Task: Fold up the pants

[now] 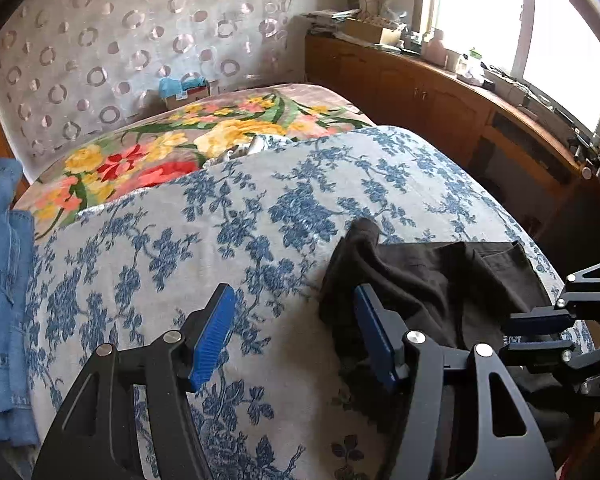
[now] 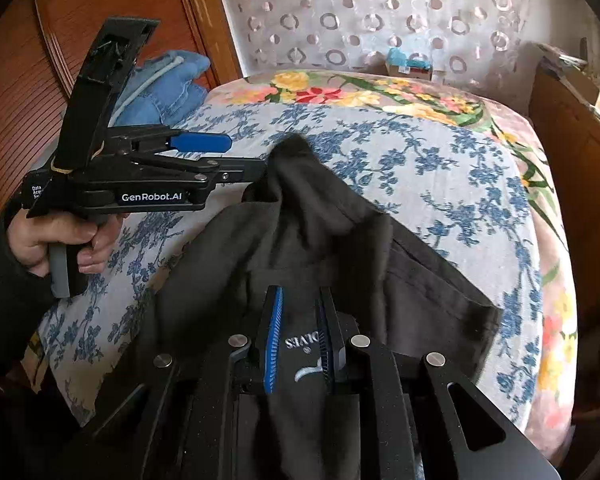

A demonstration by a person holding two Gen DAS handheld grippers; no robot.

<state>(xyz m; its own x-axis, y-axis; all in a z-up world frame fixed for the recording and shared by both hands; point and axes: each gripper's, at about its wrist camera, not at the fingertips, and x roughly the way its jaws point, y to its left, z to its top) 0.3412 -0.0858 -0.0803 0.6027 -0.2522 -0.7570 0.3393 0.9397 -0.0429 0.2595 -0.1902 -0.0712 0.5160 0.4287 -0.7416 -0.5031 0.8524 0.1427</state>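
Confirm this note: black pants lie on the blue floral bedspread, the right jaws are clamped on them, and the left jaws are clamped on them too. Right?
Not quite. The left gripper is open: its jaws stand apart, one over the bare bedspread, the other at the edge of the pants, as the left wrist view shows. The right gripper is clamped on the pants.

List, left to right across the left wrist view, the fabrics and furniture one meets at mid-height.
Blue denim garment → blue floral bedspread → black pants → wooden cabinet.
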